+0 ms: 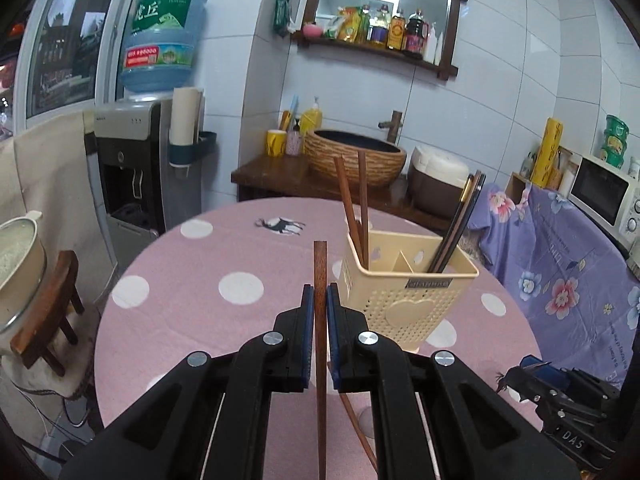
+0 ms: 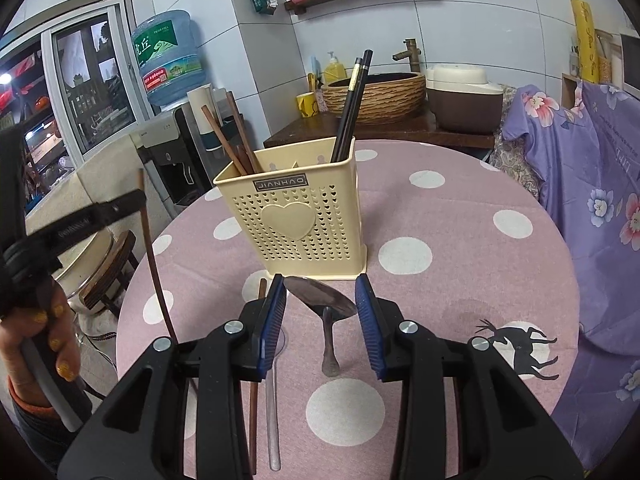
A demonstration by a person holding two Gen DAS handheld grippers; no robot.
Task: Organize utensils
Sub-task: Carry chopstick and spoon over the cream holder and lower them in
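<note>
A cream perforated utensil holder (image 1: 404, 292) (image 2: 298, 212) stands on the pink dotted table. It holds two brown chopsticks (image 1: 354, 204) (image 2: 230, 140) in its left part and dark chopsticks (image 1: 460, 224) (image 2: 352, 104) in its right part. My left gripper (image 1: 320, 300) is shut on a brown chopstick (image 1: 320, 280), held upright above the table left of the holder; it also shows in the right wrist view (image 2: 154, 264). My right gripper (image 2: 322, 312) is open, low over a metal spoon (image 2: 326, 308) lying in front of the holder. Another brown chopstick (image 2: 256, 380) and a silver handle (image 2: 273, 420) lie under its left finger.
The round table (image 1: 240, 248) (image 2: 460, 216) has a pink cloth with white dots. A water dispenser (image 1: 136, 168), a wooden stool (image 1: 52, 312) and a pot (image 1: 16, 264) stand to the left. A purple flowered cloth (image 2: 592, 184) covers furniture on the right.
</note>
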